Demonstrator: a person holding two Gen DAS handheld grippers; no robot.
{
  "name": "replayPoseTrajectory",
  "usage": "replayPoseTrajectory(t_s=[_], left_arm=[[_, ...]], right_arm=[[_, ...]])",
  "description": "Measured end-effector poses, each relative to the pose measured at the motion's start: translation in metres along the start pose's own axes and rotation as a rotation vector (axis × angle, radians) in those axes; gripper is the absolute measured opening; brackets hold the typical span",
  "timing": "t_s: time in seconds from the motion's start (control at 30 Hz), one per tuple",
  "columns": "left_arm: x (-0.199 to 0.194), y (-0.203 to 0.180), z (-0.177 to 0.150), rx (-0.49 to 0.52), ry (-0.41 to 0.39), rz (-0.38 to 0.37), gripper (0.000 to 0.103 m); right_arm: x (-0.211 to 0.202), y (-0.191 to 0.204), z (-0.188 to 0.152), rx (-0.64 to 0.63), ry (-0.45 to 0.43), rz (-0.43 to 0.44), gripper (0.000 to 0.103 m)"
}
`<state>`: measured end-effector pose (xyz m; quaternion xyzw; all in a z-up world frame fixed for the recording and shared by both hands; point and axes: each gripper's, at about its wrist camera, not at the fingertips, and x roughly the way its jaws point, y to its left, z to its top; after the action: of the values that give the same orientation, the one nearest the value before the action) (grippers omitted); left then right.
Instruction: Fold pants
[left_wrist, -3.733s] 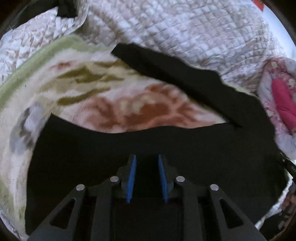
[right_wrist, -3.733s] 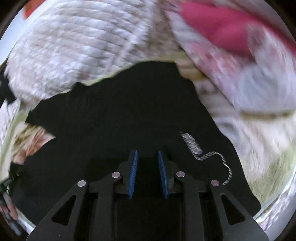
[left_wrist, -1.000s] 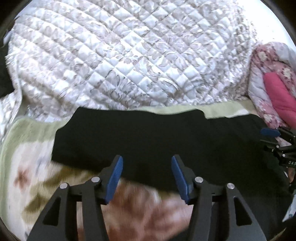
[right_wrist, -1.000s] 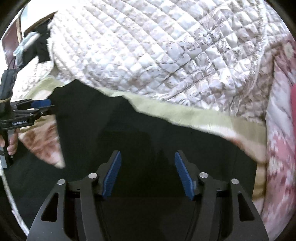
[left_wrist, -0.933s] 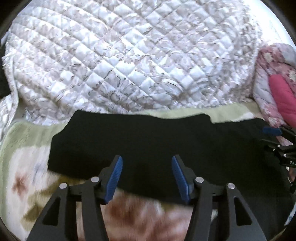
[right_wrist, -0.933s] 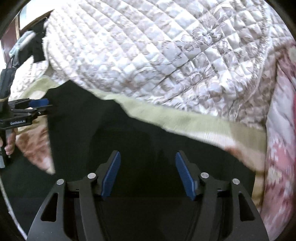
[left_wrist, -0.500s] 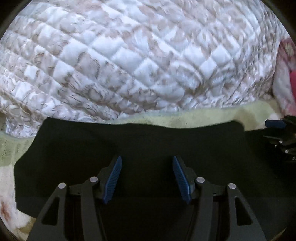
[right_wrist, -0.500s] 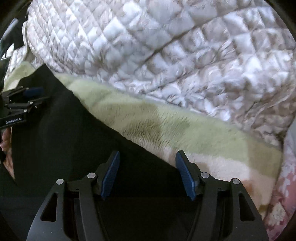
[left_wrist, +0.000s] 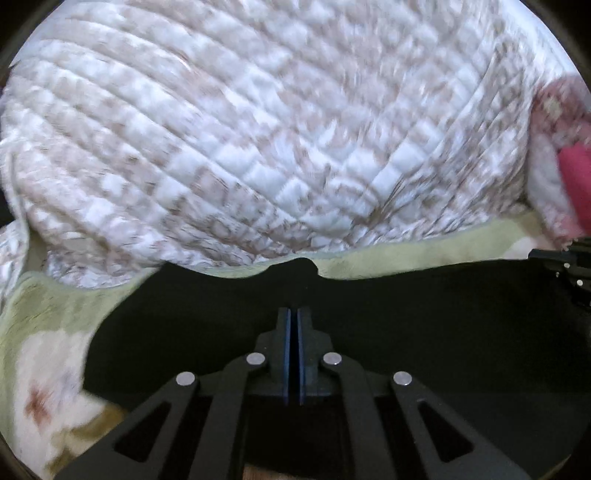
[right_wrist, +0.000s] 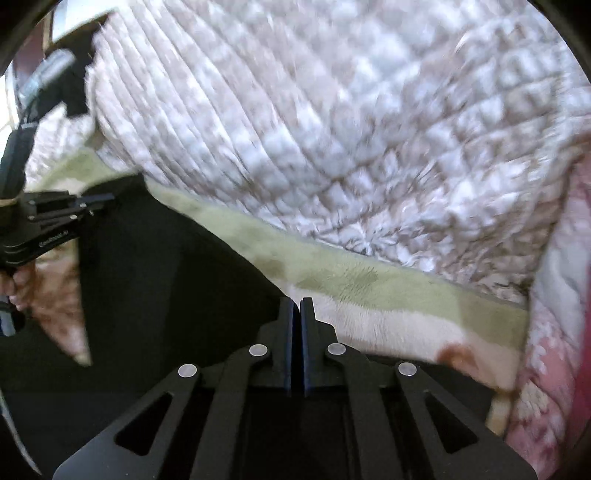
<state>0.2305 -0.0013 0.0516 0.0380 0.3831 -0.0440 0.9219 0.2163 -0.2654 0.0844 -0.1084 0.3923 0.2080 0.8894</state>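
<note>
Apparently both jaws pinch the black pants (left_wrist: 406, 314), motion-blurred quilt (left_wrist: 258, 147) behind.

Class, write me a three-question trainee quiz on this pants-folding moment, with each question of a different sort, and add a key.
1. True or false: the left gripper is closed on the black pants.
2. Which lies directly under the pants: A) quilted white blanket, B) green floral fleece blanket, C) bare floor?
3. Fill in: the right gripper has its jaws ____.

Key: 1 true; 2 B; 3 shut, at the pants' edge.
</note>
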Motion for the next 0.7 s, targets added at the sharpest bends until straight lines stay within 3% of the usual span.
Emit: replayPoseTrajectory(t_s=[0.13, 0.23, 0.33, 0.5, 0.6, 0.7], left_arm=[[-0.069, 0.01, -0.019, -0.052, -0.071, -0.051, 0.004], [-0.115, 0.016, -0.05, -0.085, -0.088, -0.085, 0.004], [-0.148, 0.013, -0.1, -0.107, -0.046, -0.114, 0.004], [-0.163, -0.003, -0.181, -0.129, 0.086, -0.136, 0.004], [-0.164, -0.002, -0.209, -0.17, 0.162, -0.142, 0.004], [-0.173, 0.006, -0.218, -0.213, 0.166, -0.145, 0.004]], right_arm=[[-0.065, 0.027, -0.035, 0.021, -0.084, 0.023, 0.001], [-0.101, 0.044, -0.072, 0.061, -0.096, 0.063, 0.001], [-0.123, 0.056, -0.116, 0.137, -0.073, 0.101, 0.001], [-0.119, 0.074, -0.189, 0.308, 0.072, 0.155, 0.001], [-0.114, 0.079, -0.214, 0.381, 0.131, 0.16, 0.001], [-0.12, 0.075, -0.225, 0.474, 0.126, 0.169, 0.001]])
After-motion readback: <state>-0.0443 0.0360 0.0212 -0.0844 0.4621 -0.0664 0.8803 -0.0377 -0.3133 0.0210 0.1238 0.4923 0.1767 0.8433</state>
